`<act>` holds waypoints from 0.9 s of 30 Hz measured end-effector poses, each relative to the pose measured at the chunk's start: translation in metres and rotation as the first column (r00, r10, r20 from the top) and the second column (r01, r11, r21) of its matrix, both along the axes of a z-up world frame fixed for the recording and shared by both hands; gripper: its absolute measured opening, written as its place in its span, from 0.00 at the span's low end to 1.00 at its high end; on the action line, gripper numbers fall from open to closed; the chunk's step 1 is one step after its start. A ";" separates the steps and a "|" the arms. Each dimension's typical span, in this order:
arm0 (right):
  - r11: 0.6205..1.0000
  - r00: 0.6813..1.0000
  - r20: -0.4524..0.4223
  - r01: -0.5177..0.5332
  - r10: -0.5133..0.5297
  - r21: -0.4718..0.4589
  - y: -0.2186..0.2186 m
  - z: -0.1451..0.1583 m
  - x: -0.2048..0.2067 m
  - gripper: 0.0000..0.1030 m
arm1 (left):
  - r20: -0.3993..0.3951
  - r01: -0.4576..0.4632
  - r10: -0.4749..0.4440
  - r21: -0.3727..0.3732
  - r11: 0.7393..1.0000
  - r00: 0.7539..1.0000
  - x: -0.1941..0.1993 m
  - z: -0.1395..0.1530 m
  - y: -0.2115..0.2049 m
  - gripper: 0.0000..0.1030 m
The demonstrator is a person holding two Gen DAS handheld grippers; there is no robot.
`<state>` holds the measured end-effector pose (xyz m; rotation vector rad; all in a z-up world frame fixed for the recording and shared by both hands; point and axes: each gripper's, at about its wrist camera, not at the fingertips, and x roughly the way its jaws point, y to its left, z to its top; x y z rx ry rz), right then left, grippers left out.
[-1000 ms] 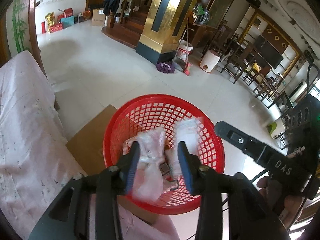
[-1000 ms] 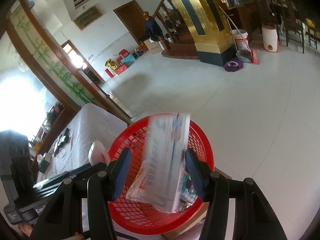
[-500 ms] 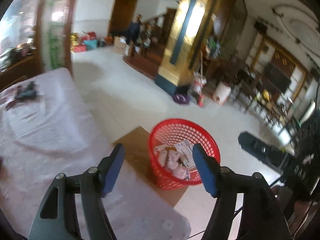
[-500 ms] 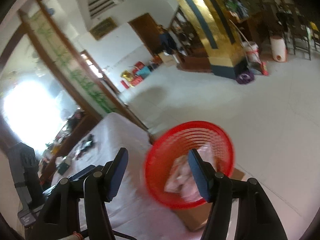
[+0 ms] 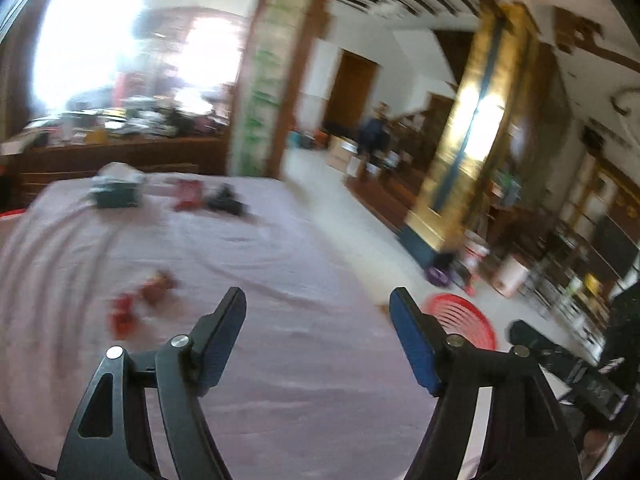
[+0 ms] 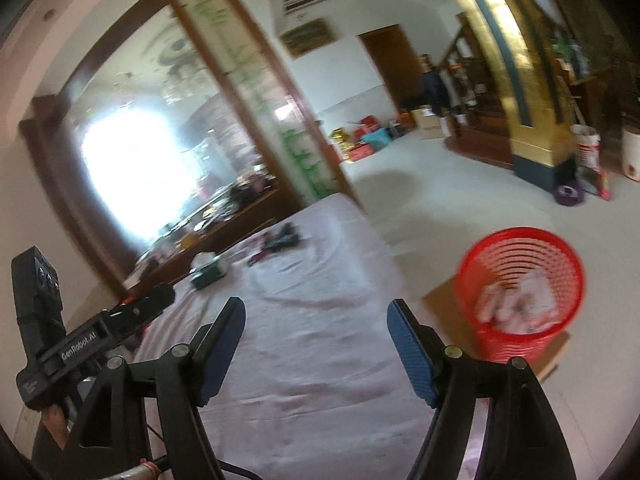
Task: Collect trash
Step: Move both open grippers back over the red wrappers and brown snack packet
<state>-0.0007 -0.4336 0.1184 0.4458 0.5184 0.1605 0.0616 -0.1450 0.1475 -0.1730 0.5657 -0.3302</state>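
My left gripper (image 5: 318, 328) is open and empty above the pink-white cloth of the table (image 5: 280, 360). My right gripper (image 6: 314, 332) is open and empty above the same cloth (image 6: 320, 380). The red mesh basket (image 6: 520, 296) stands on the floor to the right of the table and holds white plastic wrappers (image 6: 516, 308). In the left wrist view the basket (image 5: 460, 320) shows small past the right finger. Blurred red trash pieces (image 5: 138, 300) lie on the cloth, left of my left gripper.
A teal box (image 5: 116, 194), a red item (image 5: 188, 196) and a black item (image 5: 226, 202) lie at the table's far end. The basket stands on a cardboard sheet (image 6: 444, 300). A gold pillar (image 6: 520, 80) and a white tiled floor (image 6: 440, 200) lie beyond.
Both grippers let go of their wrappers into the basket and opened. Both then swung left, away from the basket, and now face the table.
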 end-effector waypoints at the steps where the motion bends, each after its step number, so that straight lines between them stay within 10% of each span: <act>1: 1.000 1.000 0.002 -0.022 0.022 0.005 0.012 0.000 0.004 0.75 | 0.015 -0.052 0.052 0.023 0.998 0.999 -0.001 -0.001 0.018 0.72; 13: 0.979 0.979 -0.027 -0.201 0.201 -0.011 0.113 -0.008 0.065 0.77 | -0.063 -0.341 0.344 0.062 0.938 0.937 0.028 -0.044 0.155 0.72; 27: 0.942 0.934 -0.128 -0.329 0.335 0.061 0.178 -0.057 0.157 0.77 | -0.196 -0.319 0.346 0.157 0.935 0.918 0.072 -0.117 0.175 0.72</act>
